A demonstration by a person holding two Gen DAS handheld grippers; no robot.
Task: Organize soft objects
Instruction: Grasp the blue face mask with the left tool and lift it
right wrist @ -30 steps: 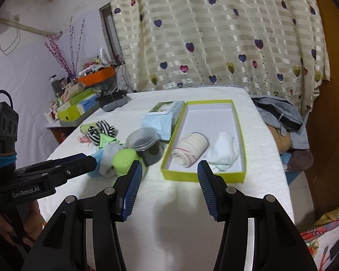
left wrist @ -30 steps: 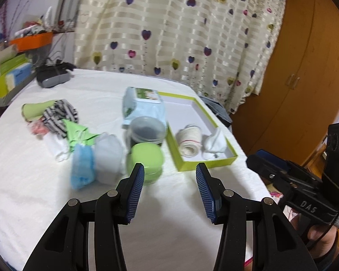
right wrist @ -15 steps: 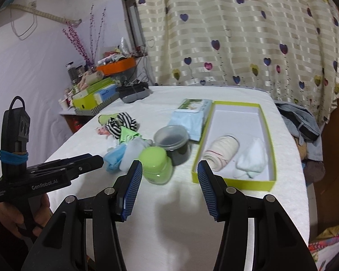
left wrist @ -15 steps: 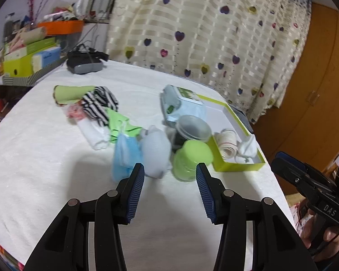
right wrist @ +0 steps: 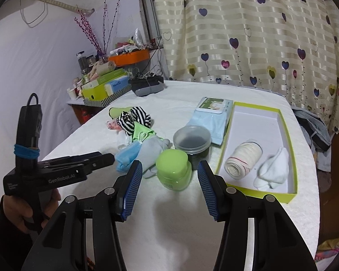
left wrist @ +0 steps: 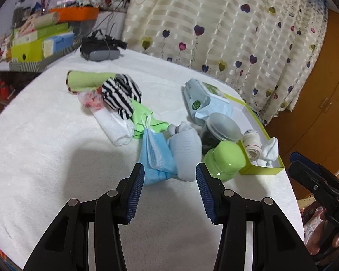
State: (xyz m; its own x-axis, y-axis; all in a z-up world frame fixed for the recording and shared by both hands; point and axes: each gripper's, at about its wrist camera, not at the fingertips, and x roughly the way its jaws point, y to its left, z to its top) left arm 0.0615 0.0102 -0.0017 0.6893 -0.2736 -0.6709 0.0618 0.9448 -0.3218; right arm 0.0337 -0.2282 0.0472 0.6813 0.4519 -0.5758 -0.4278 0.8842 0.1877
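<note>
Holding both tools with jaws spread and empty, you have your left gripper (left wrist: 170, 181) just short of the blue mask (left wrist: 156, 158) and pale grey sock (left wrist: 185, 152), and your right gripper (right wrist: 169, 177) before the green jar (right wrist: 173, 172). Beyond lie striped socks (left wrist: 121, 96); the green box (right wrist: 291, 140) holds a cream roll (right wrist: 243, 158) and white sock (right wrist: 273, 169).

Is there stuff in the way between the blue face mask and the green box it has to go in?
Yes. Between the blue face mask and the green box lie a pale grey sock, a green jar and a dark clear-lidded jar. Going over them looks easiest.
</note>
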